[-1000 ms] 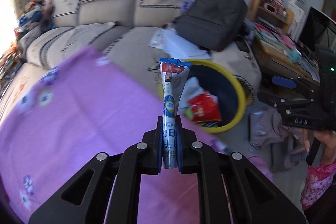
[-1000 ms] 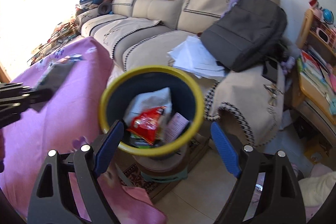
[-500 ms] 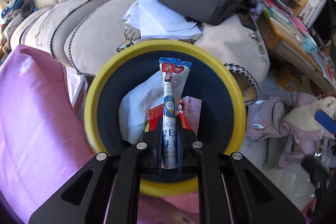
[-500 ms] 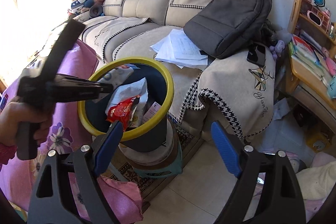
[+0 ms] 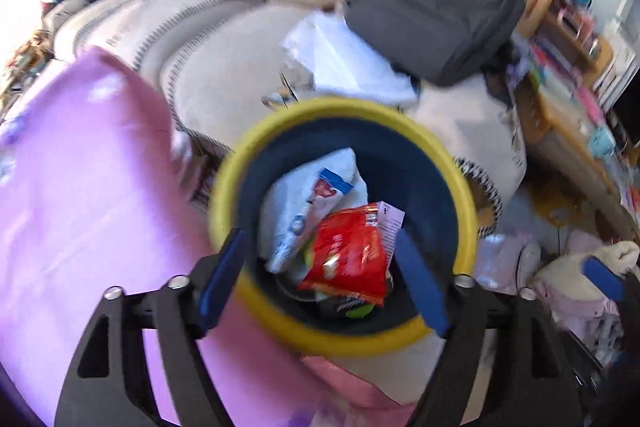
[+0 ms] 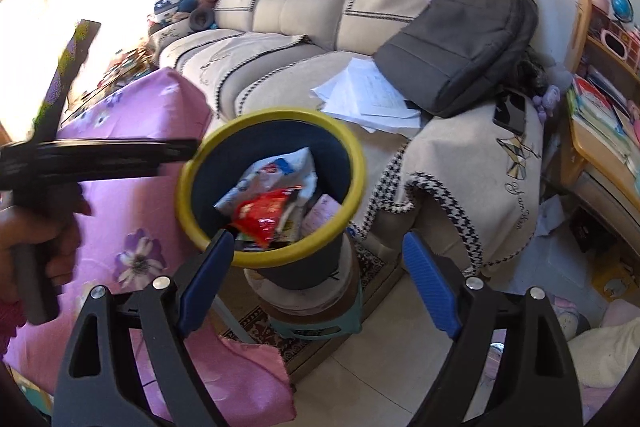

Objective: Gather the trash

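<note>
A dark blue bin with a yellow rim [image 5: 460, 179] stands beside the purple-covered table. Inside lie a white and blue wrapper [image 5: 316, 187] and a red snack bag [image 5: 348, 251]. My left gripper [image 5: 320, 279] is open and empty, just above the bin's near rim. The bin's rim [image 6: 356, 155] also shows in the right wrist view, with the white and blue wrapper [image 6: 276, 171] and red bag [image 6: 264, 211] in it. My right gripper [image 6: 316, 279] is open and empty, in front of the bin. The left gripper's body [image 6: 100, 155] reaches in from the left toward the bin.
A purple flowered cloth [image 6: 132, 187] covers the table on the left. A beige sofa [image 6: 320, 27] behind the bin carries papers [image 6: 368, 95] and a grey backpack [image 6: 456, 43]. The bin sits on a stool [image 6: 316, 319]. A cluttered wooden shelf [image 6: 600, 99] stands at right.
My left gripper opened over the bin and let go of the white and blue wrapper, which now lies in the bin. The left gripper drew back slightly. The right gripper stayed open.
</note>
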A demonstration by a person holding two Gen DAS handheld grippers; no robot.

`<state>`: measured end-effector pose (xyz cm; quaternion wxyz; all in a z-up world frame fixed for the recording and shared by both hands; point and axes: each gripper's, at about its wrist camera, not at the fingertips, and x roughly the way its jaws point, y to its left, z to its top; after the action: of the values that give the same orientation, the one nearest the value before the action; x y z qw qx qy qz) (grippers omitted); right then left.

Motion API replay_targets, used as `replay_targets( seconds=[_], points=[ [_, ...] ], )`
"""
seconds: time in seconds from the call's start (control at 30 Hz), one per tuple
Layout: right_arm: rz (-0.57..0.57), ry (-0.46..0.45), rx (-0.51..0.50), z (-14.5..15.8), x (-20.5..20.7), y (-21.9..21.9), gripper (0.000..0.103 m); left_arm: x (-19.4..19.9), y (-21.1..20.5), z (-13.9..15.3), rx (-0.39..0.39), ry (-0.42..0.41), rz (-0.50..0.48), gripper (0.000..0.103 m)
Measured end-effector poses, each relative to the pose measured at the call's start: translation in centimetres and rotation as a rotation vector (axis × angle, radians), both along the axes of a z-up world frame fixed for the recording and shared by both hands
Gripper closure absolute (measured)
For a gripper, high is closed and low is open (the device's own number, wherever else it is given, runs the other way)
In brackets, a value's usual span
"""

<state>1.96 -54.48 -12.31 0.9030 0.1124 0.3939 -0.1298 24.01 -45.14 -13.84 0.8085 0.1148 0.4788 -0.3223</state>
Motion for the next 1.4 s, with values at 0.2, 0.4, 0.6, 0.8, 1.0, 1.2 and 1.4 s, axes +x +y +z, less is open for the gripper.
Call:
replay_targets(
  seconds=[0.2, 0.4, 0.6, 0.8, 1.0, 1.2, 1.4],
  points=[
    [0.074, -0.021, -0.01, 0.9, 0.3, 3.4, 0.015, -5.0, 11.5, 5.5, -0.071, -0.189, 0.17, 0.005],
    [0.176, -0.079, -0.024, 3.1, -0.1, 8.4, 0.008, -9.5, 24.3, 8.4, -0.079, -0.254, 0.378, 0.005],
    [0.244, -0.143, -0.056, 5.8, -1.3, 13.3, 0.007, -13.9, 34.9, 9.3, -0.047, -0.284, 0.54, 0.005],
    [0.269, -0.185, -0.091, 7.6, -3.2, 17.5, 0.007, -18.5, 41.4, 10.3, -0.061, -0.346, 0.61, 0.005],
    [0.291, -0.183, -0.094, 7.7, -4.0, 20.1, 0.007, -21.3, 44.4, 10.6, -0.091, -0.381, 0.63, 0.005],
    [0.285, -0.176, -0.098, 7.6, -4.2, 20.6, 0.007, -22.2, 44.9, 10.9, -0.099, -0.404, 0.636, 0.005],
    [0.28, -0.177, -0.108, 7.7, -4.2, 20.6, 0.007, -22.2, 44.2, 10.7, -0.095, -0.394, 0.616, 0.005]
  ],
)
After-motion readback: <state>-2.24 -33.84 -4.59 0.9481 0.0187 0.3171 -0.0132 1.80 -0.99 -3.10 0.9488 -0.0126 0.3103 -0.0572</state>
